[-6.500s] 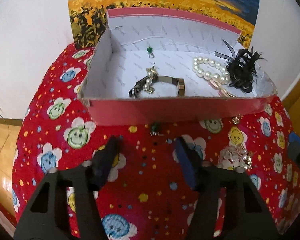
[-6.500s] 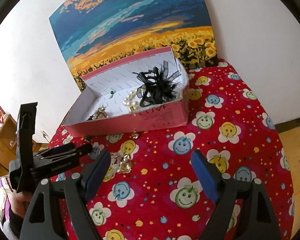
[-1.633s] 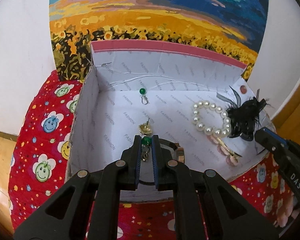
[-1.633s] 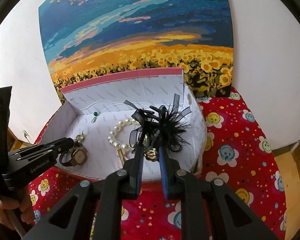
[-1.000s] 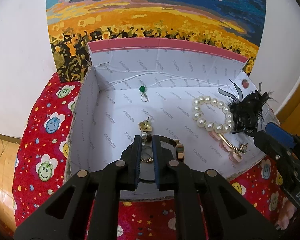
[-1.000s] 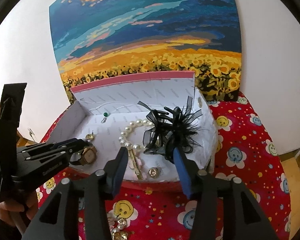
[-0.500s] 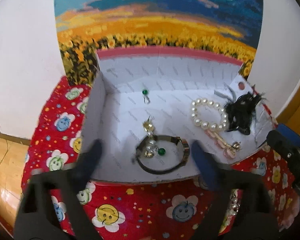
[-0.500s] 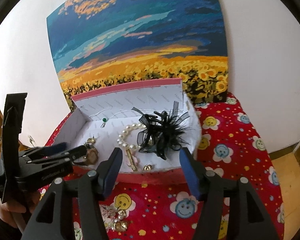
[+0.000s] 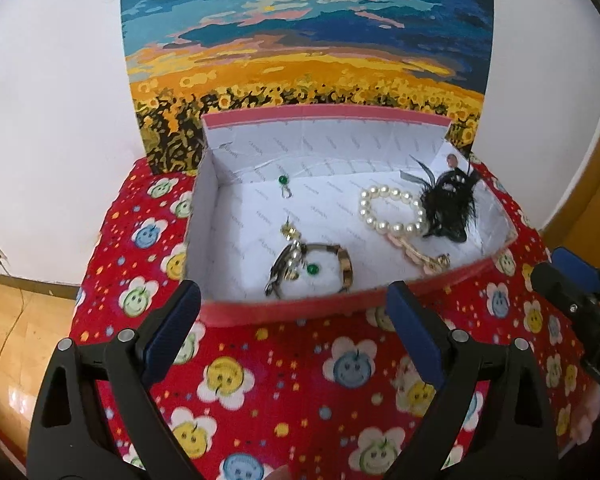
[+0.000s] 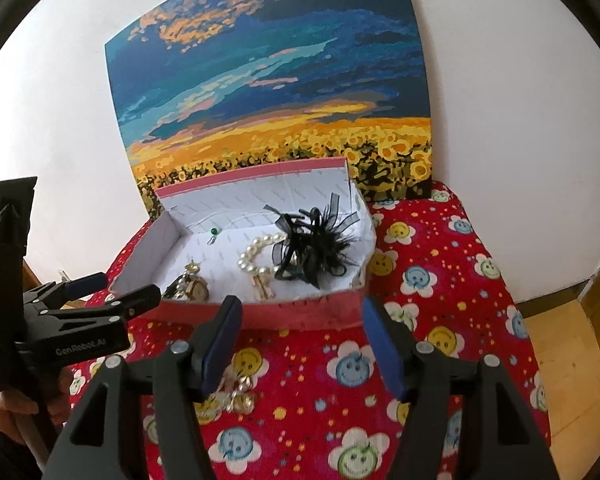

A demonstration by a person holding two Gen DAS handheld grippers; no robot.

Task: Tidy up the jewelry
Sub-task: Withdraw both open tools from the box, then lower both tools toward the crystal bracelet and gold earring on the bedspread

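A pink box point(image 9: 300, 310) with a white inside stands on the red flower cloth. In it lie a watch point(image 9: 328, 268) with a green bead earring point(image 9: 312, 268), another green earring point(image 9: 284, 182), a pearl bracelet point(image 9: 384, 208), a gold clip point(image 9: 420, 254) and a black feather piece point(image 9: 452, 204). My left gripper point(image 9: 294, 326) is open and empty in front of the box. My right gripper point(image 10: 300, 338) is open and empty, before the box point(image 10: 300, 316). A pile of gold jewelry point(image 10: 240, 394) lies on the cloth by its left finger.
A sunflower painting point(image 9: 300, 60) leans on the white wall behind the box. The cloth-covered surface point(image 9: 300, 392) ends at wooden floor on the left point(image 9: 4, 344) and right point(image 10: 572, 352). The left gripper shows in the right wrist view point(image 10: 100, 296).
Both grippers let go of their earrings inside the box, opened, and pulled back toward me. The green bead earring now lies on the watch and a gold piece by the clip.
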